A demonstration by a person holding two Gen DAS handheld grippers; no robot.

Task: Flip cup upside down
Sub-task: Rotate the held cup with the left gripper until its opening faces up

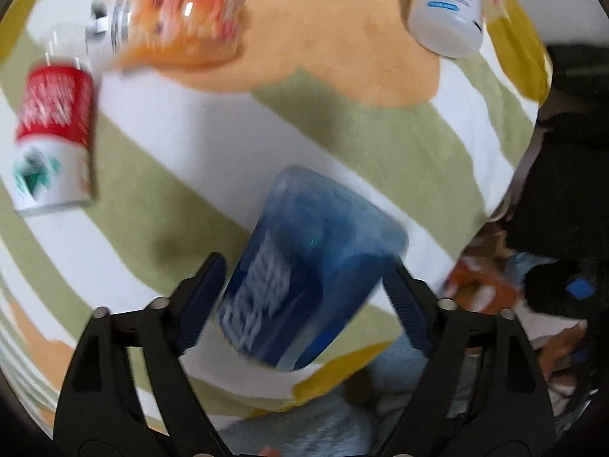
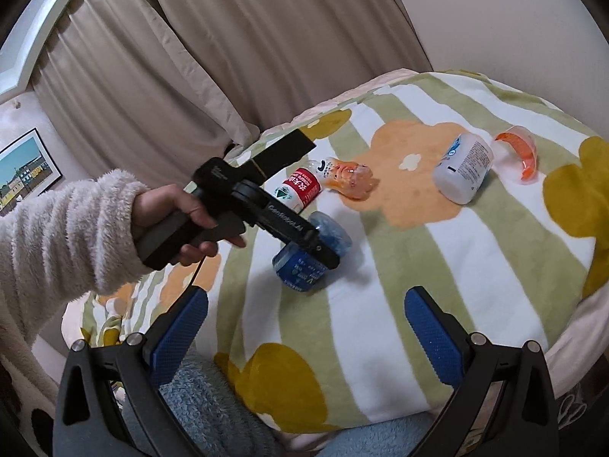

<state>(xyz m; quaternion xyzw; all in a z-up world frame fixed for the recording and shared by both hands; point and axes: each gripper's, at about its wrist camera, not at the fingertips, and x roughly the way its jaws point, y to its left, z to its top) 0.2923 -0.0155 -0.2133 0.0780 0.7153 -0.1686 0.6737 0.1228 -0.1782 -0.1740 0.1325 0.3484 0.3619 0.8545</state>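
The blue see-through plastic cup [image 1: 308, 266] with white print lies tilted on its side on the flowered blanket [image 1: 342, 129], between the fingers of my left gripper [image 1: 304, 285]. The jaws stand close around it; contact is blurred. In the right wrist view the left gripper [image 2: 323, 251] reaches down over the cup [image 2: 304, 266]. My right gripper [image 2: 304, 327] is open and empty, hanging over the near edge of the blanket [image 2: 380, 304].
A red and white bottle [image 1: 53, 133], an orange bottle [image 1: 179, 19] and a white jar with blue print [image 1: 445, 11] lie on the blanket. An orange and clear cup [image 2: 517, 150] lies at the far right. Curtains [image 2: 228, 38] hang behind.
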